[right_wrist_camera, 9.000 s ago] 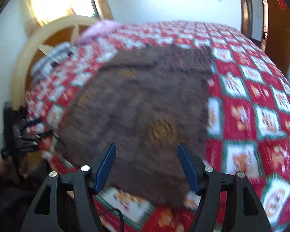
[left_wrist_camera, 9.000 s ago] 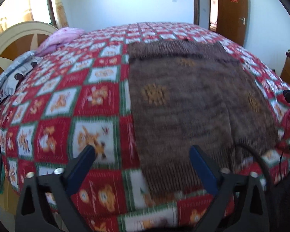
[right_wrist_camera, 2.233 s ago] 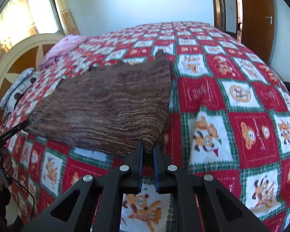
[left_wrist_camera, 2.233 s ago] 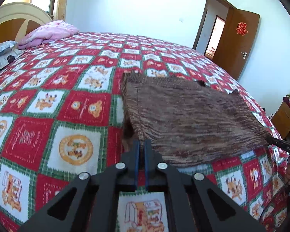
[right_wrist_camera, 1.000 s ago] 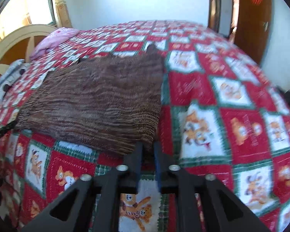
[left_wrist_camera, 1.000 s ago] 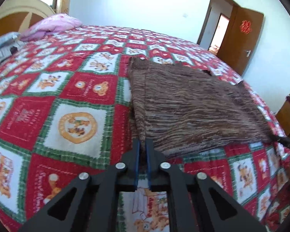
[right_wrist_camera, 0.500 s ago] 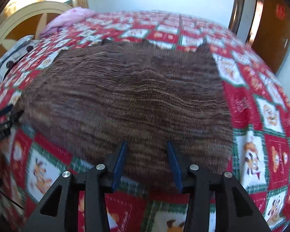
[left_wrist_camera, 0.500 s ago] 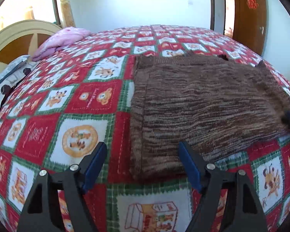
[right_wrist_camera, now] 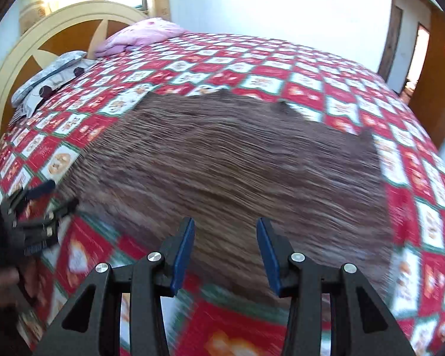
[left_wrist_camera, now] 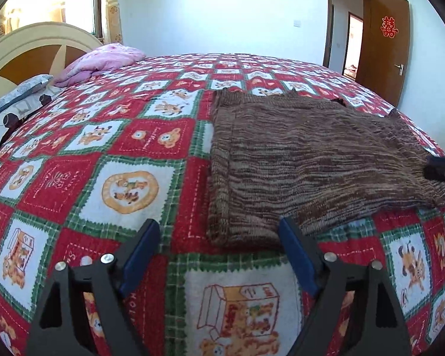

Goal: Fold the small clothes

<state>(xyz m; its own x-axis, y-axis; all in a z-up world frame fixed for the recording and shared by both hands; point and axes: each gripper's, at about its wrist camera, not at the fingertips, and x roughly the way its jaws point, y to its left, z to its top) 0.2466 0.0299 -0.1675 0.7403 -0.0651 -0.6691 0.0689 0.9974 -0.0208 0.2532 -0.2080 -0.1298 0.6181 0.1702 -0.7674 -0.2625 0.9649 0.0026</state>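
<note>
The right gripper [right_wrist_camera: 225,247] hovers with its blue-padded fingers [right_wrist_camera: 183,255] spread apart above the near edge of the brown knit garment [right_wrist_camera: 231,175], which lies on the red patchwork quilt [right_wrist_camera: 326,89]. The frame is motion-blurred. At far left, what seems to be the left gripper [right_wrist_camera: 49,198] sits by the garment's corner.

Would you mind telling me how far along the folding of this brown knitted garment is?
One fold looks done: the brown knitted garment lies doubled on the patchwork quilt, layered edges showing at its near left corner. Nothing is in hand: the left hand-held gripper and right hand-held gripper are both open, clear of the cloth. Probably left: a further fold to make it compact.
</note>
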